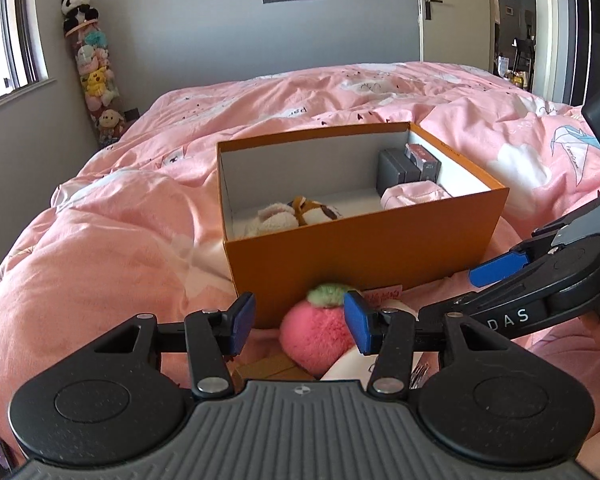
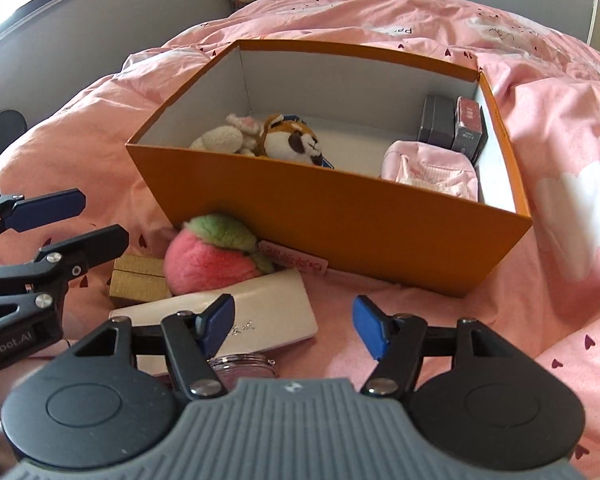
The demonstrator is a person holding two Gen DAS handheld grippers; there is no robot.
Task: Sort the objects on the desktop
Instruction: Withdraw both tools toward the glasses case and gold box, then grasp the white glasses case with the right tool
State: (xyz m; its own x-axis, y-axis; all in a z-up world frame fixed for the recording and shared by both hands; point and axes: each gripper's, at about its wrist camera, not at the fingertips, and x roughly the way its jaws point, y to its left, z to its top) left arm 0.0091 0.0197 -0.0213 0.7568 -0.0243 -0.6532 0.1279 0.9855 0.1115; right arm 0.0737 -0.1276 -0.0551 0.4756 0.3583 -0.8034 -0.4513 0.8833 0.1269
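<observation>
Black gripper (image 1: 300, 322), blue pads (image 1: 358, 326)

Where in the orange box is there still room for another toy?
The bare floor in the orange box lies mid-box, between the fox plush and the pink pouch. Its left end and right corner, with the dark boxes, are crowded.

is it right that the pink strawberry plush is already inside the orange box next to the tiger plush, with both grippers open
Not quite. The pink strawberry plush is not inside the orange box; it lies on the bedspread outside, against the box's front wall, as the right wrist view shows. The tiger plush is inside the box, and the left gripper and right gripper are both open.
</observation>
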